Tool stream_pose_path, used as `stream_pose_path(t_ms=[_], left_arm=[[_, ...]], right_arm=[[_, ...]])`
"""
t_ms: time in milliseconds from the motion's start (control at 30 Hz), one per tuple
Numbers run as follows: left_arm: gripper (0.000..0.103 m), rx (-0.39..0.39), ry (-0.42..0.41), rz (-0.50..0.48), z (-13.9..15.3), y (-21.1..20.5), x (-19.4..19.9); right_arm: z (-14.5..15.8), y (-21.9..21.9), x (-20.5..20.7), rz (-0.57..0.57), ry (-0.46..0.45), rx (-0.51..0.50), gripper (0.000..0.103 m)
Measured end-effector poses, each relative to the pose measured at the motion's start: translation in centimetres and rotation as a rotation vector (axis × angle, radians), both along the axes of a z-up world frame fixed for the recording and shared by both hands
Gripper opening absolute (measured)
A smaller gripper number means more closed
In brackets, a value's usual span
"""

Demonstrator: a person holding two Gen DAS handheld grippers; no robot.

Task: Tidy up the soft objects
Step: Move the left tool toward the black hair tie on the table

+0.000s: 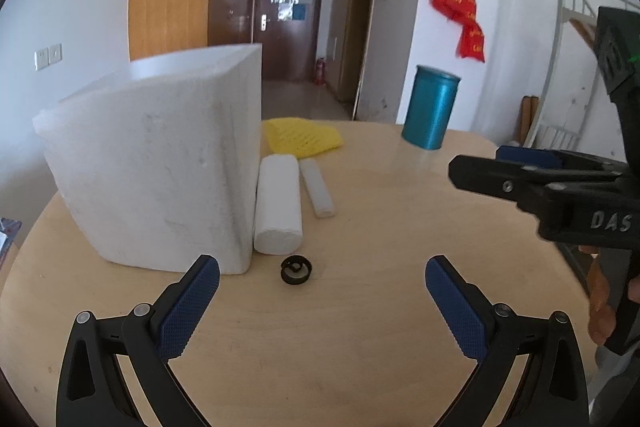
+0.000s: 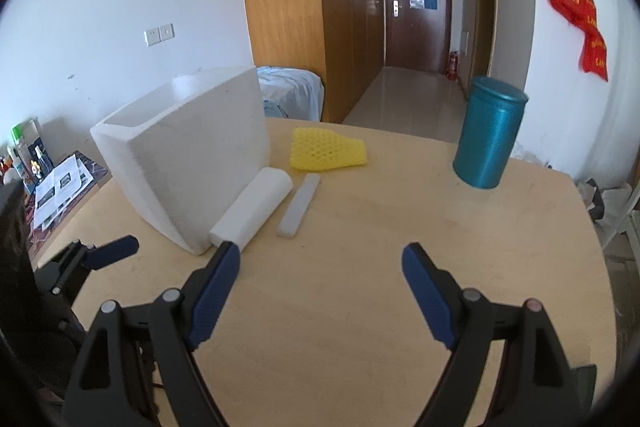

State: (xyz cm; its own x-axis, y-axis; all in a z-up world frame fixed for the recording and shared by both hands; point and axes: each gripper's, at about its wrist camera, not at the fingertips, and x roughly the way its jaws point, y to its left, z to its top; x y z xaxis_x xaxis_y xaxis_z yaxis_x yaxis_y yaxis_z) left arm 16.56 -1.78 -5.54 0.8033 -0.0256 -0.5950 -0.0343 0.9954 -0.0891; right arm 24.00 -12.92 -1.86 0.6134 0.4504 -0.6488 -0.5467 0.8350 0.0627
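Left wrist view: our left claw (image 1: 322, 301) hangs with fingers spread apart, holding nothing, over the wooden surface (image 1: 360, 347).
Ahead-left of it: white foam box (image 1: 160, 171); a white soft roll (image 1: 278, 205) lies touching its side, with a pale foam strip (image 1: 317, 191) beside and yellow foam netting (image 1: 302, 135) beyond.
Right wrist view: our right claw (image 2: 320, 281) is likewise spread and empty.
Handling: we judge the soft roll (image 2: 252, 207) light and squashy; grip mid-length, across its width.
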Motion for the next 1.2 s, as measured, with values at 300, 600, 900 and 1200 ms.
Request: stream_pose_path(t_ms=[300,600,900,1200], left_arm=[[0.096,-0.046,0.066,0.014,-1.9,0.9,2.6],[0.077,-0.073,0.16,0.036,-3.9,1.4,4.6],[0.071,-0.038,0.2,0.058,-4.7,1.0,5.7],[0.048,0.003,0.24,0.075,-5.1,0.3,6.5]], right_arm=[[-0.9,1.7,3.4,0.015,0.055,-0.032,0.086],[-1.4,1.1,3.6,0.038,0.062,0.004,0.086],[-1.4,0.8,3.8,0.063,0.065,0.038,0.086],[-2.2,1.0,4.8,0.057,0.098,0.027,0.086]])
